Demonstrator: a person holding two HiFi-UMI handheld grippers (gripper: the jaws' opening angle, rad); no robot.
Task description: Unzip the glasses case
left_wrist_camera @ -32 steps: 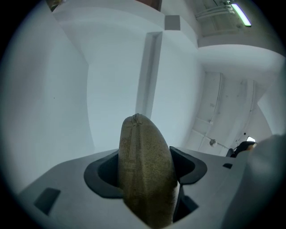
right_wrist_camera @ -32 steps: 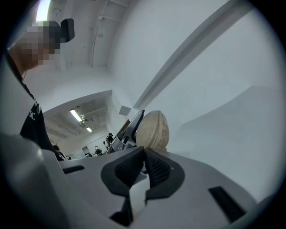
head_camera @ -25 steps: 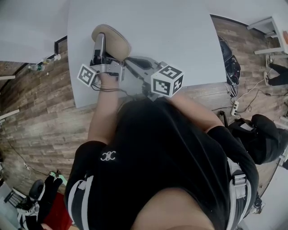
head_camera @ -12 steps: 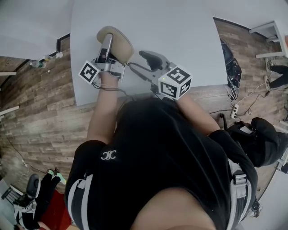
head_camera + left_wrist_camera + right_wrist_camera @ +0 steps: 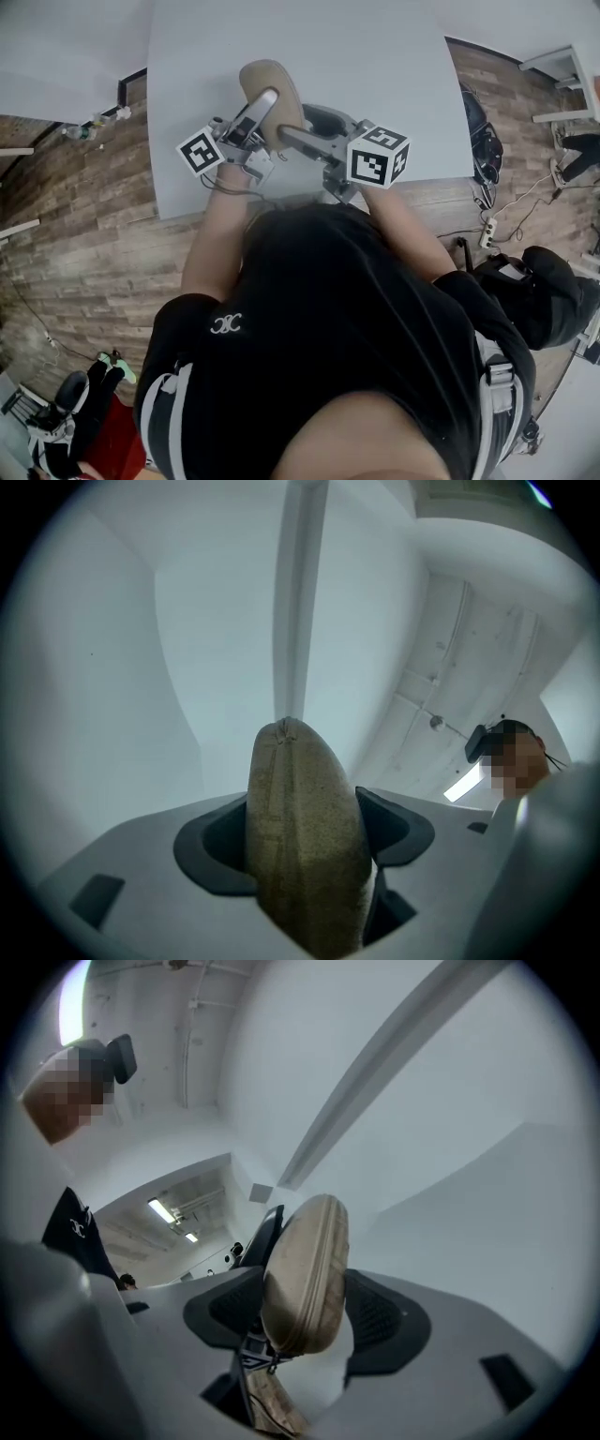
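1 glasses case (image 5: 281, 86) — long axis away, upward

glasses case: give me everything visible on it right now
The glasses case is a tan, fabric-looking oval shell with a zip seam round its edge and a dark pull hanging below. It is held tilted up over the white table. The left gripper clamps its flat sides; the jaws of the right gripper, just opened, flank it without pressing. Whether it's unzipped doesn't show.
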